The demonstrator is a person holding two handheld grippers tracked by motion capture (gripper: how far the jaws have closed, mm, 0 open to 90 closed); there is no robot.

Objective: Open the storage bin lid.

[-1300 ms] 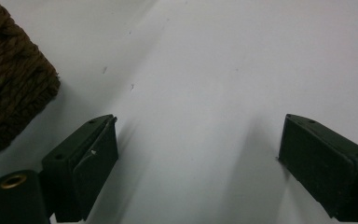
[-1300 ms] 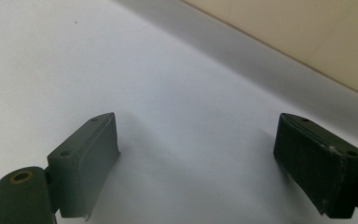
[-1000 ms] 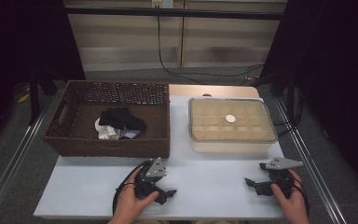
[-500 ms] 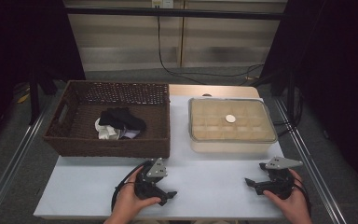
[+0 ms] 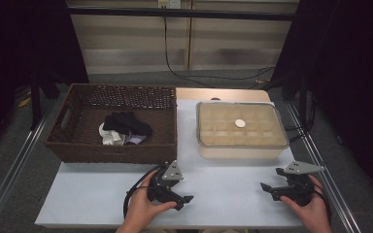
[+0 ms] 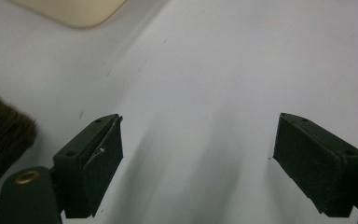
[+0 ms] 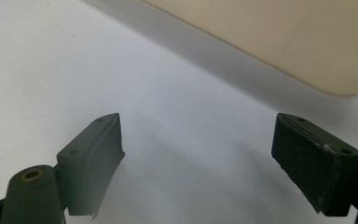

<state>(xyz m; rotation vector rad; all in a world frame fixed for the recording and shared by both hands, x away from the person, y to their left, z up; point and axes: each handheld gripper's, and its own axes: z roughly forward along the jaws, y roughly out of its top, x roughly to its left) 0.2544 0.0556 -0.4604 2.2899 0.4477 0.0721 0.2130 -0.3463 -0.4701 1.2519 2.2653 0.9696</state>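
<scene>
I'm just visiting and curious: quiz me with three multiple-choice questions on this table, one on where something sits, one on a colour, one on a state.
1. Where do the socks lie?
A. in the wicker basket
B. on the box lid
C. on the bare table

2. What colour is the small round knob on the lid of the plastic box?
A. red
B. white
C. black

3. How do the jaws of the left gripper stand?
A. shut on a sock
B. shut on nothing
C. wide open with nothing between

Answers: 1 A, the dark and pale socks sit inside the brown woven walls. 2 B, a pale disc shows at the middle of the lid. 3 C, the left gripper view shows only white table between its two black jaws.
</scene>
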